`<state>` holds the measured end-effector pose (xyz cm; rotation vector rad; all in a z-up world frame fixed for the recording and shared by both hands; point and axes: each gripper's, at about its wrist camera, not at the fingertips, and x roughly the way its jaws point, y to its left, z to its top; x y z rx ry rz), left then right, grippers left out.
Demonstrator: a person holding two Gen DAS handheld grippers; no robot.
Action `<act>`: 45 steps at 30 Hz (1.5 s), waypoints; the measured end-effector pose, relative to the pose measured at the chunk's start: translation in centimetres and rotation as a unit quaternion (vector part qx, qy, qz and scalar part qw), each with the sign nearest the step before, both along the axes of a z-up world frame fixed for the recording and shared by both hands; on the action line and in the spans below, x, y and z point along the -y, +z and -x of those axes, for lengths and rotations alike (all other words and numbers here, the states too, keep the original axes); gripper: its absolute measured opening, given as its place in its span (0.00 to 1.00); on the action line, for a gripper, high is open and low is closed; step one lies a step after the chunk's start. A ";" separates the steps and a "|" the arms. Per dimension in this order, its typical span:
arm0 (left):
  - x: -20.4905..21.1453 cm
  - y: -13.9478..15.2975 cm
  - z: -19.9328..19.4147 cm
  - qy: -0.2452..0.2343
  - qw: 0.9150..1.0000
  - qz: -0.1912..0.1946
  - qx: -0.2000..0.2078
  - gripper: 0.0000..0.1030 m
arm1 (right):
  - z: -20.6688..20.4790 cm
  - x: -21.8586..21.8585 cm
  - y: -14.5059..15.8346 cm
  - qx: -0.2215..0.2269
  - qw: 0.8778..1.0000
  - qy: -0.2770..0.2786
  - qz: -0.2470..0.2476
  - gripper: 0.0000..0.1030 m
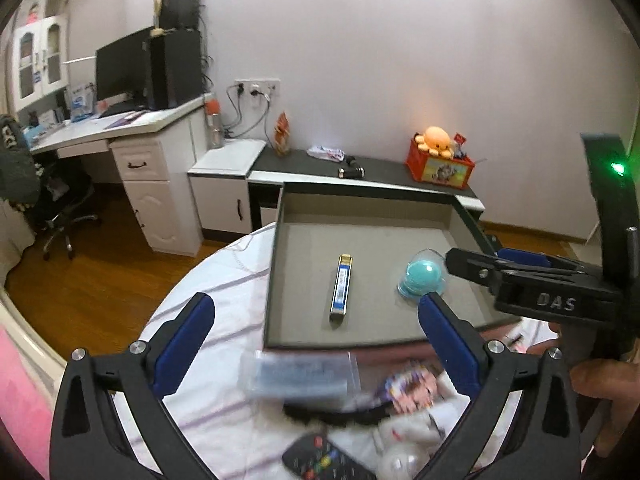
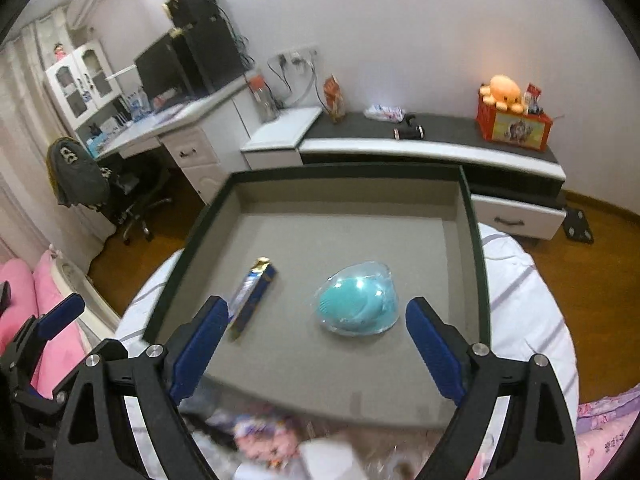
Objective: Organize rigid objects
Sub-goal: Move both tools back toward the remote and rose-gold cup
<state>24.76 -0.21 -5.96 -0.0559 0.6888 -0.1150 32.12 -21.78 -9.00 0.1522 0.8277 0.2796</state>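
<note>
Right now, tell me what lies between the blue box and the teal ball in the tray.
Nothing: only bare grey tray floor separates the blue box from the teal ball in its clear shell. Both wrist views show that gap.

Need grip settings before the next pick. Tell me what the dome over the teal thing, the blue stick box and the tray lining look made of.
Dome: clear hard plastic, glossy, with a glare spot.
Blue stick box: seems printed card with shiny gold foil ends.
Tray lining: matte grey, no reflections, perhaps felt or paper.

Left gripper [image 1: 316, 320] and right gripper [image 2: 316, 320] both hover with jaws spread wide, empty.
</note>
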 end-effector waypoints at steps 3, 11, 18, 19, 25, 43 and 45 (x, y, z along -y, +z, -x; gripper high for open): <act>-0.9 0.8 2.9 0.014 1.000 0.012 0.010 1.00 | 3.5 0.4 1.3 0.024 0.999 -0.012 -0.018 0.89; -0.7 1.5 9.7 0.021 0.999 0.015 0.021 1.00 | 14.3 2.0 3.4 0.095 0.993 -0.068 -0.019 0.89; -0.1 0.4 14.8 0.024 0.999 -0.005 0.024 1.00 | 21.4 3.3 2.0 0.097 0.993 -0.069 -0.023 0.89; 0.1 0.2 15.6 0.024 0.999 -0.006 0.022 1.00 | 22.1 3.3 1.7 0.091 0.993 -0.069 -0.016 0.89; 0.3 -1.1 18.4 0.026 1.000 0.002 0.011 1.00 | 24.5 3.0 -0.2 0.076 0.996 -0.056 0.001 0.89; 0.8 -4.1 18.7 0.030 0.999 -0.003 -0.025 1.00 | 24.3 2.7 -2.2 0.049 0.998 -0.037 -0.005 0.89; 1.2 -4.6 18.5 0.028 0.999 -0.009 -0.031 1.00 | 24.0 2.7 -2.8 0.041 0.999 -0.034 -0.003 0.89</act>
